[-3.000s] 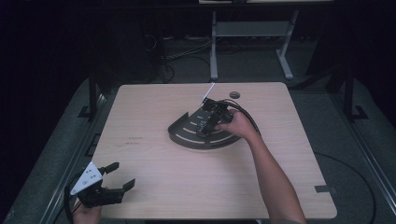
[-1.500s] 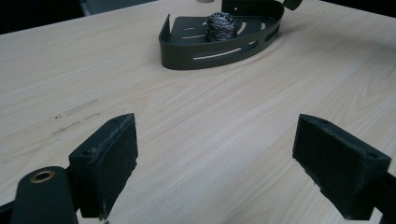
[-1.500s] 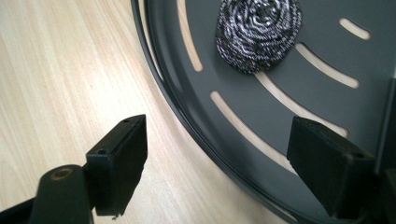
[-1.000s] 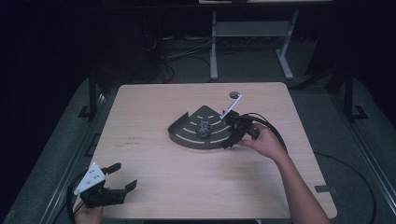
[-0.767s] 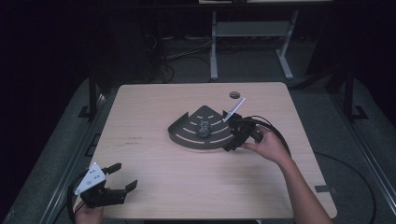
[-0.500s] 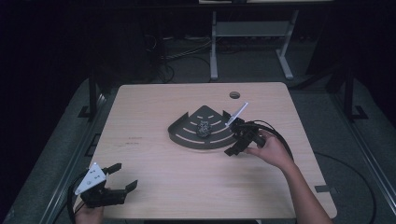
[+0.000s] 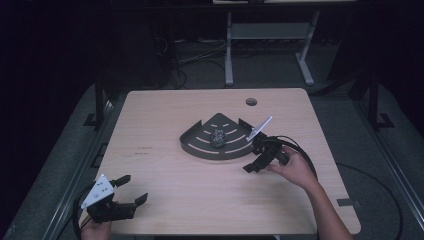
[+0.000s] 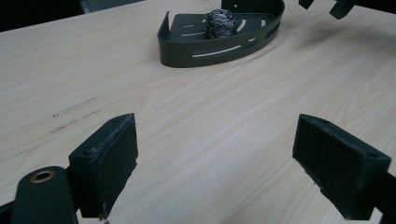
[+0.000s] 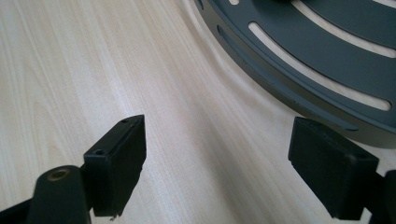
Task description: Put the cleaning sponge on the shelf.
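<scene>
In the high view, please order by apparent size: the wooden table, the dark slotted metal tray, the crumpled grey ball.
1. Light wooden table
2. Dark quarter-round slotted metal tray
3. Crumpled grey ball, lying in the tray

A steel-wool ball (image 7: 218, 137) lay in the slotted corner tray (image 7: 200, 145) at mid-table (image 7: 165, 115); the right gripper (image 7: 256, 163) was just right of it, the left gripper (image 7: 129, 190) well apart at the near-left corner.

Wooden table (image 7: 200, 200) bears a dark tray (image 7: 200, 145) (fan-shaped).
</scene>
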A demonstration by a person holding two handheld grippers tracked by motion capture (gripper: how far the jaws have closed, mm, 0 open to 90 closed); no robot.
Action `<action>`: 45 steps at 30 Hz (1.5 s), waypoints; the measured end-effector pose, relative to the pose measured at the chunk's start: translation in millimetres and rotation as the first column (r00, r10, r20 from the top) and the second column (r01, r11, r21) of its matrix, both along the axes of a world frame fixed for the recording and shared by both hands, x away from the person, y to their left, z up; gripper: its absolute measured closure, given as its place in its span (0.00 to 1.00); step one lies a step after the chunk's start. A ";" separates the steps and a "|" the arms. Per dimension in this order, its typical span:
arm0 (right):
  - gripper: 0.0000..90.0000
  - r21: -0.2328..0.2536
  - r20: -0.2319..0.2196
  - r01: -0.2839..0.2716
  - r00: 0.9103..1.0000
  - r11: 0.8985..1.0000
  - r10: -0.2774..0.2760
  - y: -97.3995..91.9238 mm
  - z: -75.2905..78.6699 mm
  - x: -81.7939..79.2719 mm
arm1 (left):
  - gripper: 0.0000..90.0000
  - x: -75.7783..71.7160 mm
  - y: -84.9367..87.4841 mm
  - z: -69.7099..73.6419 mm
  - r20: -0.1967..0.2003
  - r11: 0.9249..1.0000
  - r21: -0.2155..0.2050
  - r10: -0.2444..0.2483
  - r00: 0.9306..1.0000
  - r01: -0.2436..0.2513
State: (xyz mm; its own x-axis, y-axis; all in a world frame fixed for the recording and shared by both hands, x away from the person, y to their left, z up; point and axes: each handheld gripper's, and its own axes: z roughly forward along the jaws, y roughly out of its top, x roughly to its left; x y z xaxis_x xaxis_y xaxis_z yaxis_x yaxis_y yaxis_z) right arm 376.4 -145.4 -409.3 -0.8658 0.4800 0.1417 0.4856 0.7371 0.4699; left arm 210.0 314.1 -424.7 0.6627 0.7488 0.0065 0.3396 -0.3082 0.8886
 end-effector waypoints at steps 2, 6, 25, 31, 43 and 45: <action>0.21 -0.002 0.007 0.001 1.000 1.000 -0.001 -1.9 0.4 -3.7 | 0.15 -0.2 -0.2 -0.2 -0.003 1.000 -0.002 0.002 1.000 -0.002; 0.20 0.003 0.012 0.000 1.000 1.000 0.000 -4.9 0.5 -8.8 | 0.15 -0.1 -0.5 -0.5 -0.004 1.000 0.000 0.001 1.000 -0.001; 0.19 0.018 0.015 0.031 0.999 0.999 -0.032 -27.4 -13.1 -36.3 | 0.15 -0.4 -2.1 -0.8 -0.007 1.000 -0.004 -0.002 1.000 0.001; 0.19 0.026 0.016 0.041 0.999 0.999 -0.041 -34.0 -17.9 -45.4 | 0.15 -0.5 -1.5 -0.7 -0.005 1.000 0.000 -0.002 1.000 0.002; 0.19 0.063 0.022 0.063 0.998 0.996 -0.064 -47.8 -25.6 -64.1 | 0.15 -0.5 -1.9 -1.1 -0.002 1.000 0.001 0.000 1.000 0.000; 0.19 0.070 0.023 0.065 0.998 0.995 -0.066 -49.7 -26.7 -67.5 | 0.15 -0.7 -1.9 -0.9 -0.001 1.000 0.001 -0.002 1.000 0.002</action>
